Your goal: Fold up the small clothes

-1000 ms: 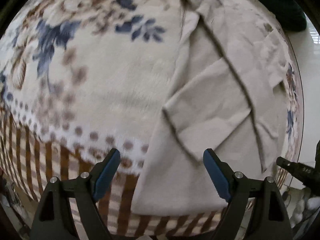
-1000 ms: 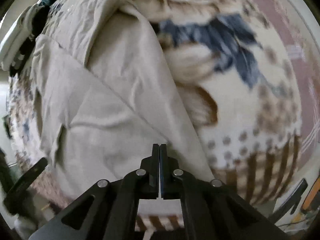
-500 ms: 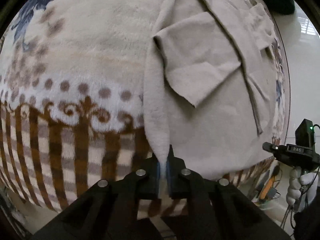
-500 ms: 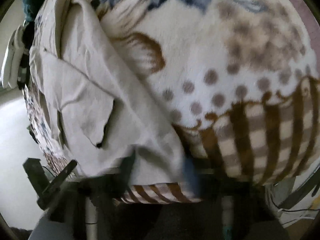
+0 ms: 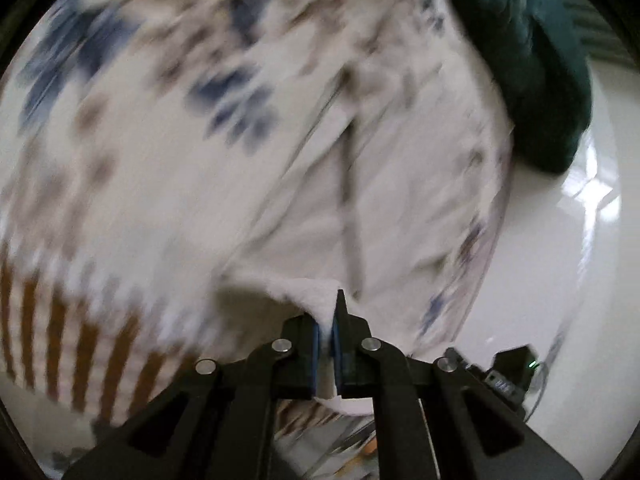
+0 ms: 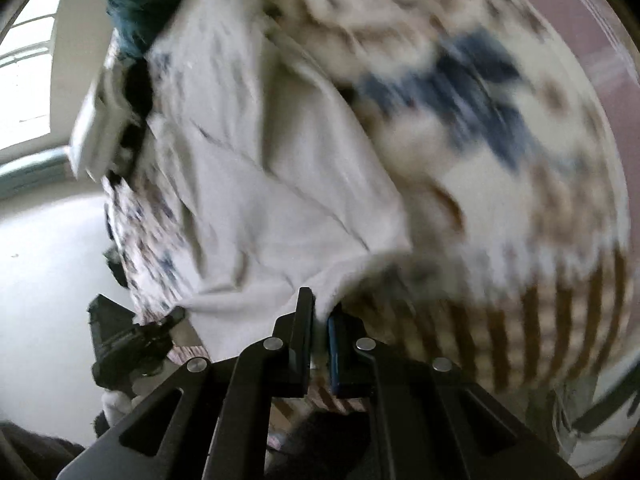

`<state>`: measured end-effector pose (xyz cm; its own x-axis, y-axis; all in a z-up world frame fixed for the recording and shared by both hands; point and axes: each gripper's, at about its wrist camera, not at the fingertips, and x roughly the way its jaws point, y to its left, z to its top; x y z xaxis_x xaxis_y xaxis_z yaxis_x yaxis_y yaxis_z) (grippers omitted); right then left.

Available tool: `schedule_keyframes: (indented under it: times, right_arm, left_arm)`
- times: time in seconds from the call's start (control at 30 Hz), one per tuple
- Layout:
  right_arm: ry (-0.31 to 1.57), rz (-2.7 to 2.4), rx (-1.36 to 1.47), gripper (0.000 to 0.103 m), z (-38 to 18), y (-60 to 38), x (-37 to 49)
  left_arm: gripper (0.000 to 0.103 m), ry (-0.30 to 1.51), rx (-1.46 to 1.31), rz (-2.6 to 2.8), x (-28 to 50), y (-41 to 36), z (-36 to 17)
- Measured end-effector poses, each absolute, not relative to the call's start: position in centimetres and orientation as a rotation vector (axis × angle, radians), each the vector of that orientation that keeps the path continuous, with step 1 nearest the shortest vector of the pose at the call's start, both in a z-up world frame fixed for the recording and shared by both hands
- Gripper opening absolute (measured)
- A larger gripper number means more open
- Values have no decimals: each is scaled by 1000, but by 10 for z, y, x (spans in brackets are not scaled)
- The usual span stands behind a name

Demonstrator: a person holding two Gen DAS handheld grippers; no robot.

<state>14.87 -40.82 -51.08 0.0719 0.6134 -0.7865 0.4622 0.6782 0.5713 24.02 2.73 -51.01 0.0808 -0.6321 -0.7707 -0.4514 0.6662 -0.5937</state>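
1. While both views are blurred, the floral blanket (image 5: 132, 168) is seen filling the left of the left wrist frame.
2. At lower centre, the left hand-held gripper (image 5: 327, 320) is closed on an edge of the beige garment (image 5: 384, 200), which is spread across the centre right.
3. At upper right, a dark green cloth (image 5: 536, 64) is seen.
4. At lower centre of the right wrist frame, the right hand-held gripper (image 6: 320, 316) is clamped on the garment's edge (image 6: 280, 208).
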Motion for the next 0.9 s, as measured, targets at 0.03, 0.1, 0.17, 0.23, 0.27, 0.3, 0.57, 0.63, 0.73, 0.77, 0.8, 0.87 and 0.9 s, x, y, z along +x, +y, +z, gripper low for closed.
schedule_keyframes:
  times: [0.03,0.1,0.17,0.23,0.27,0.3,0.57,0.63,0.73,0.77,0.8,0.87,0.9]
  right_arm:
    - [1534,143,926,7,-509,-409,164]
    - [1461,114,944,7,-509,-419,206]
    - [1417,65,939,12,-514,-431,240]
    - [1415,57,956,40,-521,-433,260]
    - [1406,57,984,58,-521,-438,264]
    - [1380,61,997,60,-519,-441,262]
    - [1414,11,734,60,-518,-436,264]
    - [1417,9,725,60,-532,-432,270]
    - [1400,28,713,24,-543,-422,289]
    - [1395,24,704,4,-545,-417,294]
    - [1389,14,698,4,-544,-416,296]
    - [1404,-62,624,4,-548,-418,303]
    - [1425,-88,607,4,-554,-417,305]
  left_arm:
    - [4,1526,-945,-181,264,29,-513]
    - [8,1482,-1004,-200,309,42,-528]
    - [18,1457,-1068,-182,331,57,-540]
    - [40,1370,-1070,-154,335,69,-531]
    - [55,1329,-1058,-158,332,74,-523]
    - [63,1309,-1037,-155,328,75,-520]
    - [63,1368,-649,-124,334,62,-525]
    - [62,1369,-548,-142,345,43,-534]
    - [3,1328,-455,-151,356,27,-542]
    - [4,1337,-433,-137,357,28,-547]
    - [4,1350,-426,-111,359,32,-555]
    - [6,1397,-457,-93,360,42,-569]
    - [8,1415,-487,-107,362,47,-571]
